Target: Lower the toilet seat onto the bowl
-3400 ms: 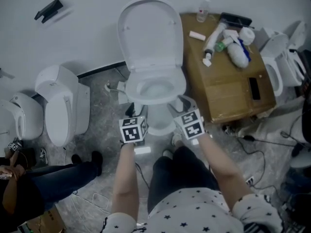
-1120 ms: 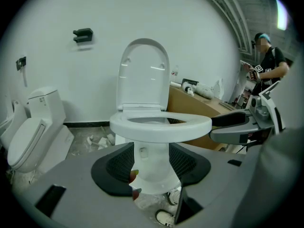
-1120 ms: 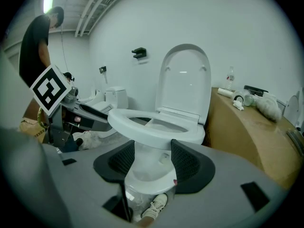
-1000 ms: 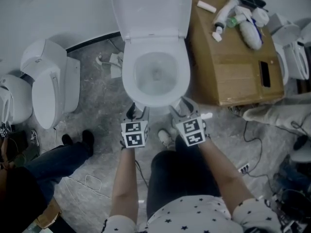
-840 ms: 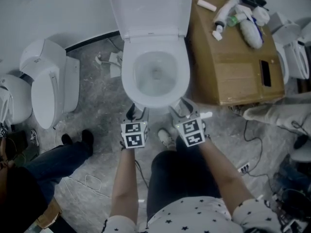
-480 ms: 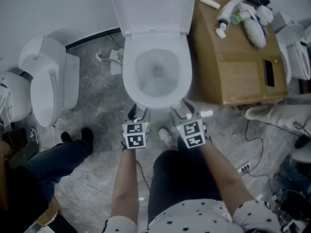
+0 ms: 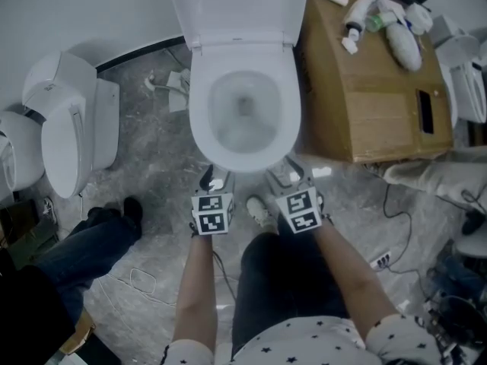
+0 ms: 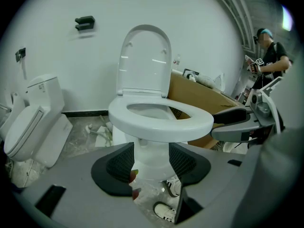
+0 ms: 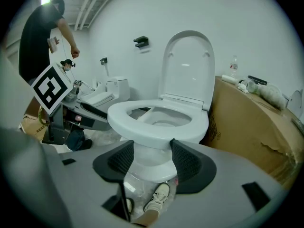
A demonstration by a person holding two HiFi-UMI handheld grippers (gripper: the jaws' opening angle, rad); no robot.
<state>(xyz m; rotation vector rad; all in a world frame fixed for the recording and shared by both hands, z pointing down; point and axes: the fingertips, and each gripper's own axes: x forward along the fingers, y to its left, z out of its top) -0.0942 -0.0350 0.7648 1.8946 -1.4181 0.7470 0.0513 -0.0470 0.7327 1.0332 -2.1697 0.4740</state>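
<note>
Hovering at the bowl's (image 7: 243, 124) near side, we held left gripper (image 7: 215, 179) and right gripper (image 7: 285, 172) empty, jaws apart, seemingly because the seat (image 7: 199, 116) lay lowered.

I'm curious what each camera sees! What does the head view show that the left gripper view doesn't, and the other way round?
Only the head view: the person's arms and starry shirt. Only the left gripper view: a black bracket high on the wall and a person in a cap at the far right. Both: the toilet with its lid up, the brown box beside it, another toilet to the left, and the open left tongs.
</note>
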